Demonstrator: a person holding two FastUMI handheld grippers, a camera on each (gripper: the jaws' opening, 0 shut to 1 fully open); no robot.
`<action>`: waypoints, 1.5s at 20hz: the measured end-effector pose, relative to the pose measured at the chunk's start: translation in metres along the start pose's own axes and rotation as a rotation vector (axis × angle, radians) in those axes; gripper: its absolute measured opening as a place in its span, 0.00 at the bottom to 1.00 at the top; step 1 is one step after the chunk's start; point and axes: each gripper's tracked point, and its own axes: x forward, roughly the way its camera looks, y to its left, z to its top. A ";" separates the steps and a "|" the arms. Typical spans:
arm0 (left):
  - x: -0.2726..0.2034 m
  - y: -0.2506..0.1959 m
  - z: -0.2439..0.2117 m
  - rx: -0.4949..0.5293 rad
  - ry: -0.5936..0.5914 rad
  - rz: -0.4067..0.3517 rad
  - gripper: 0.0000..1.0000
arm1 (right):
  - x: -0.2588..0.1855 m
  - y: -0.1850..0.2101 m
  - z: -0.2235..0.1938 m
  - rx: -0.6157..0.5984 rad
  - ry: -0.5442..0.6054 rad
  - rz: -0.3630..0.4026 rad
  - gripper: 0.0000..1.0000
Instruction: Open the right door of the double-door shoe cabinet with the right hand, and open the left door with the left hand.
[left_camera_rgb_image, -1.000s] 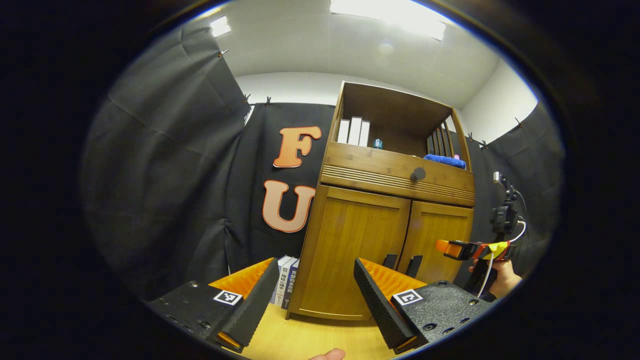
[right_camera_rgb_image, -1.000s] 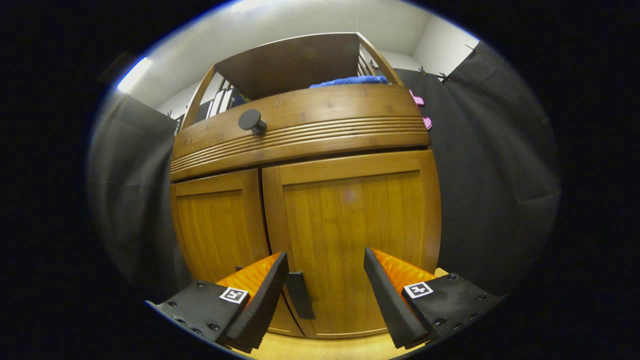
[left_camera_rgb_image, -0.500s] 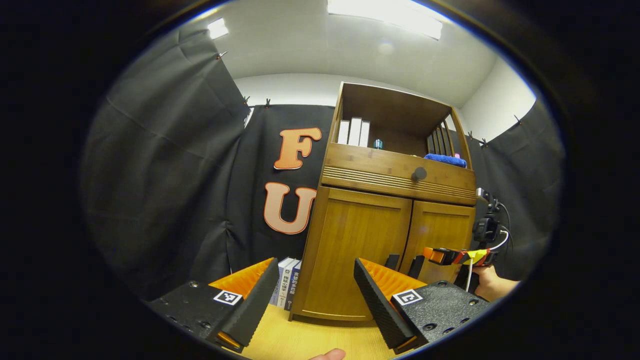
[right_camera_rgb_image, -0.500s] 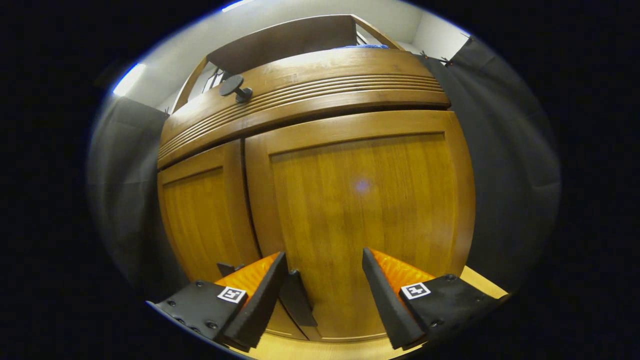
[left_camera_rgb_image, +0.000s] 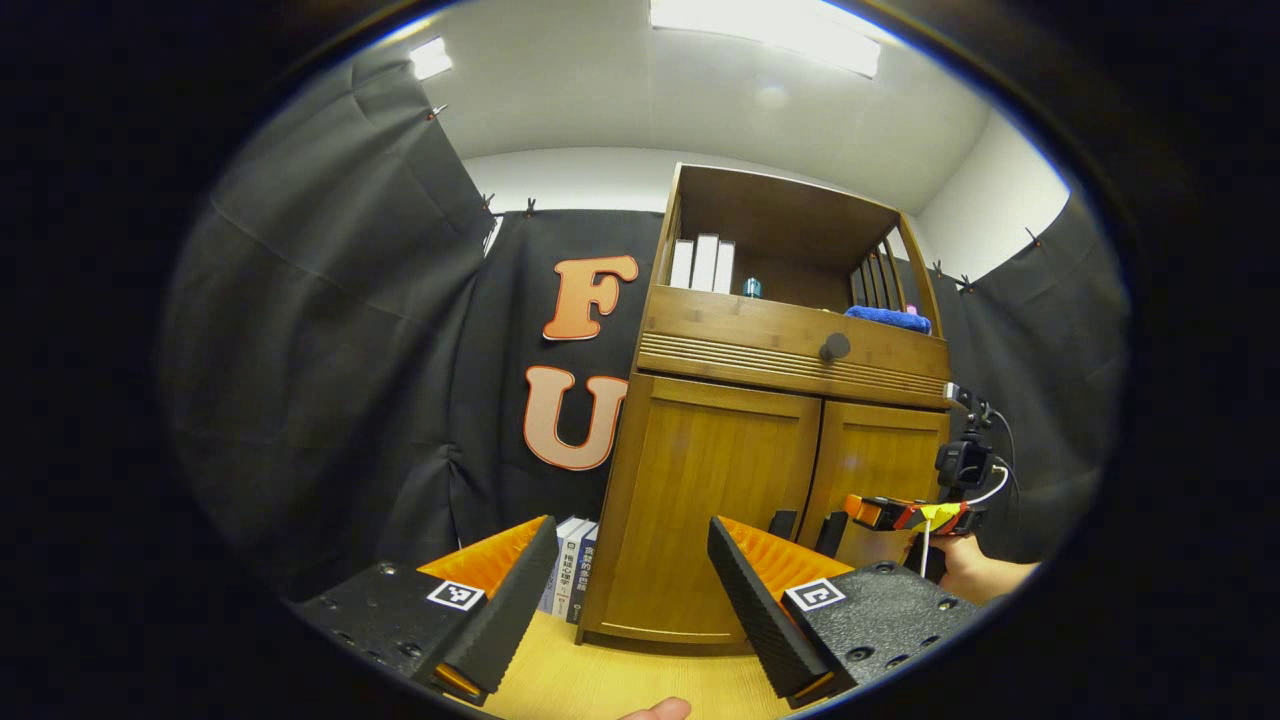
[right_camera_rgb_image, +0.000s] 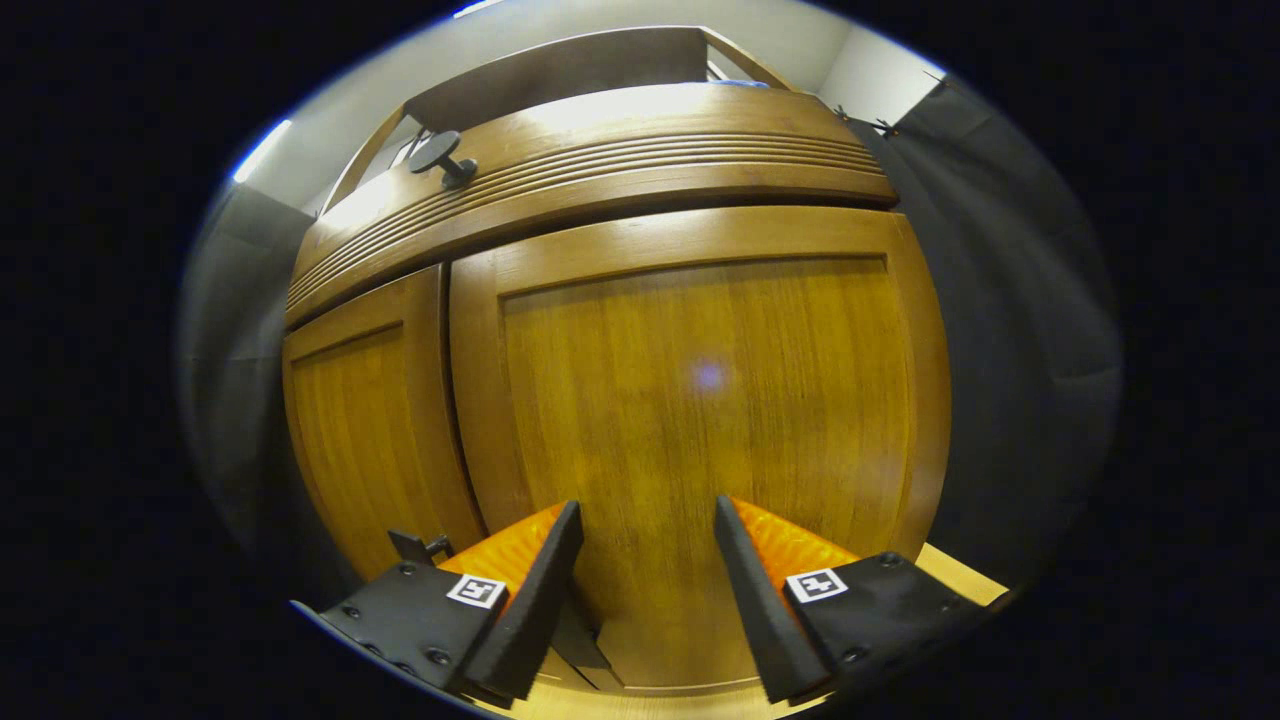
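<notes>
The wooden shoe cabinet (left_camera_rgb_image: 770, 470) stands with both doors shut. In the left gripper view, the left door (left_camera_rgb_image: 715, 500) and right door (left_camera_rgb_image: 880, 465) meet at two black handles (left_camera_rgb_image: 783, 522). My left gripper (left_camera_rgb_image: 635, 600) hangs open, well short of the left door. My right gripper (left_camera_rgb_image: 880, 512), held by a hand (left_camera_rgb_image: 965, 572), is close to the right door. In the right gripper view, the right door (right_camera_rgb_image: 700, 400) looms large. My right gripper (right_camera_rgb_image: 640, 590) is open, and the right door's handle (right_camera_rgb_image: 582, 642) peeks out low beside its left finger (right_camera_rgb_image: 525, 610). The left door's handle (right_camera_rgb_image: 420, 547) sits further left.
A drawer with a black knob (left_camera_rgb_image: 834, 347) runs above the doors. The open shelf holds white books (left_camera_rgb_image: 703, 263) and a blue cloth (left_camera_rgb_image: 888, 318). More books (left_camera_rgb_image: 572, 565) stand left of the cabinet on the light wooden surface (left_camera_rgb_image: 600, 680). Black cloth walls close in all round.
My right gripper has moved lower and closer to the right door, so its handle has slid down beside the left finger. The left gripper has hardly moved.
</notes>
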 end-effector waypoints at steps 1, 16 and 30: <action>0.001 -0.001 0.000 0.002 0.001 -0.002 0.94 | 0.001 -0.001 -0.001 0.032 0.001 0.006 0.84; -0.001 0.005 -0.004 0.009 0.015 0.016 0.94 | -0.030 0.036 -0.042 -0.080 0.058 0.089 0.82; -0.009 0.012 0.005 0.033 -0.007 0.029 0.94 | 0.005 0.038 -0.086 -0.160 0.123 -0.031 0.82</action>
